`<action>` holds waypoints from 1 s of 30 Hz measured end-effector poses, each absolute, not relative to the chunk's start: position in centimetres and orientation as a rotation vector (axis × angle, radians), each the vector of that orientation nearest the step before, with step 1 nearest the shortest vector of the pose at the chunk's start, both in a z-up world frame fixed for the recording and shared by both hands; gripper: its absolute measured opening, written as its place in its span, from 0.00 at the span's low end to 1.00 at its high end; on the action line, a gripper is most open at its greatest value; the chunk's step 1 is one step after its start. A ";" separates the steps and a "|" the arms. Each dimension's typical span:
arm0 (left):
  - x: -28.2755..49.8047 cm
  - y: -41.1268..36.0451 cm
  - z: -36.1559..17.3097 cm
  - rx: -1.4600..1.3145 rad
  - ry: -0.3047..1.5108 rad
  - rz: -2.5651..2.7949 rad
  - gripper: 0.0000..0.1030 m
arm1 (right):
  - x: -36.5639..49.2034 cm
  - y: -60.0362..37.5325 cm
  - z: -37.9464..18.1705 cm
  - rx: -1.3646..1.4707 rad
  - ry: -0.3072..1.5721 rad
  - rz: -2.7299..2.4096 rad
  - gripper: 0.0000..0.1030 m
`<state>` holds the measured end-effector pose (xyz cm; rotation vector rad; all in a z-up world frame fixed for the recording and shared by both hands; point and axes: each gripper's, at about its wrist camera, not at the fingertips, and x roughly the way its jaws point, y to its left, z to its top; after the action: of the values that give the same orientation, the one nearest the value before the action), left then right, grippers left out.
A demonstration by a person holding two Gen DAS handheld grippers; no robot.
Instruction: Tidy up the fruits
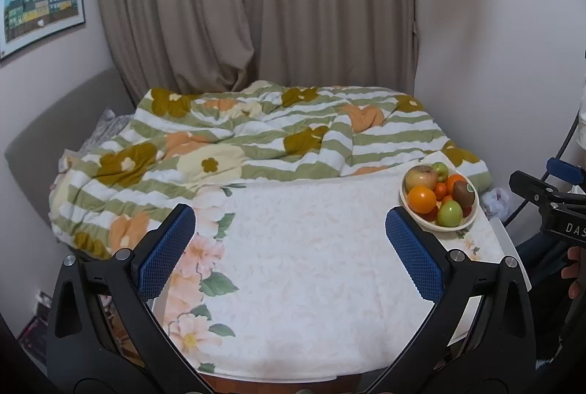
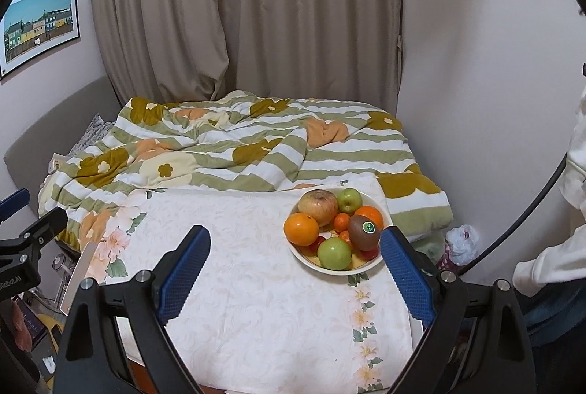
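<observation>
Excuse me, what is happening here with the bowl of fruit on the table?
A person holds a two-finger gripper in each hand above a table covered with a floral cloth. Both the left gripper and the right gripper are open and hold nothing. A bowl near the far right corner holds all the fruit: a large apple, oranges, green apples and a kiwi. Nothing has been taken out yet.

My right tongs stand wide apart with nothing between them, above the tabletop. The bowl is my landmark: inside it I see a big apple, an orange, a green apple and a stickered kiwi. Behind the bowl lies the striped quilt.
</observation>
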<state>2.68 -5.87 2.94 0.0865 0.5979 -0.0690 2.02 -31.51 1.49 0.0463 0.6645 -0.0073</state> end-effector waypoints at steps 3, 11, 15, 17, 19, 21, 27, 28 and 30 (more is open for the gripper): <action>2.7 -6.1 3.1 0.086 0.595 -0.076 1.00 | 2.0 -31.4 1.5 0.047 0.666 -0.008 0.90; 2.8 -6.7 3.1 0.080 0.591 -0.086 1.00 | 2.0 -31.4 1.5 0.046 0.666 -0.009 0.90; 2.8 -6.7 3.2 0.079 0.590 -0.086 1.00 | 2.0 -31.4 1.5 0.047 0.665 -0.010 0.90; 2.9 -6.7 3.1 0.076 0.592 -0.087 1.00 | 2.0 -31.4 1.5 0.047 0.667 -0.011 0.90; 3.0 -6.8 3.1 0.073 0.591 -0.086 1.00 | 2.1 -31.4 1.5 0.046 0.668 -0.011 0.90; 3.1 -6.9 3.1 0.070 0.592 -0.086 1.00 | 2.1 -31.4 1.5 0.046 0.667 -0.012 0.90; 3.5 -7.1 2.9 0.062 0.594 -0.088 1.00 | 2.1 -31.4 1.5 0.044 0.667 -0.013 0.90; 3.6 -7.2 2.9 0.062 0.596 -0.088 1.00 | 2.1 -31.4 1.5 0.045 0.668 -0.013 0.90; 3.5 -7.2 2.9 0.059 0.597 -0.089 1.00 | 2.2 -31.4 1.5 0.045 0.668 -0.014 0.90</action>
<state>3.53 -7.20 2.86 0.0593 0.5967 -0.0885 2.15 -31.37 1.47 0.0445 0.6678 -0.0138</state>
